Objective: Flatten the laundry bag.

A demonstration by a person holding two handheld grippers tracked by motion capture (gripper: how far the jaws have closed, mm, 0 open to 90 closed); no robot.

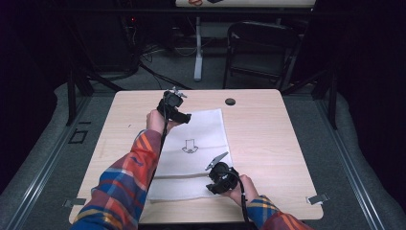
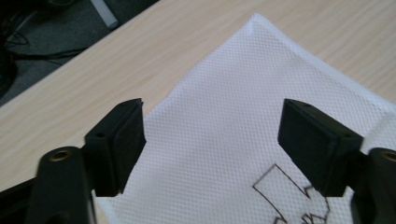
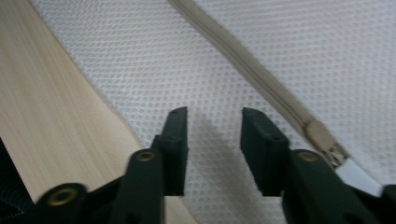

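A white mesh bag (image 1: pixel 191 148) lies flat on the wooden table (image 1: pixel 268 124), with a small outline drawing (image 1: pixel 189 146) printed on it. A beige zipper (image 3: pixel 243 65) runs across its near end, its pull (image 3: pixel 327 144) beside my right jaws. My left gripper (image 1: pixel 184 117) hovers over the bag's far left corner (image 2: pixel 224 116), jaws wide open (image 2: pixel 212 135) with nothing pinched. At the near right end, my right gripper (image 1: pixel 210 184) stands open with a narrow gap (image 3: pixel 214 140) above the mesh (image 3: pixel 140 60), and its pads touch no fabric.
A small black round disc (image 1: pixel 230 101) sits on the table beyond the bag. A dark folding chair (image 1: pixel 261 48) and a table leg stand on the floor behind. Metal clips (image 1: pixel 318 198) mark the near table corners. Bare wood lies right of the bag.
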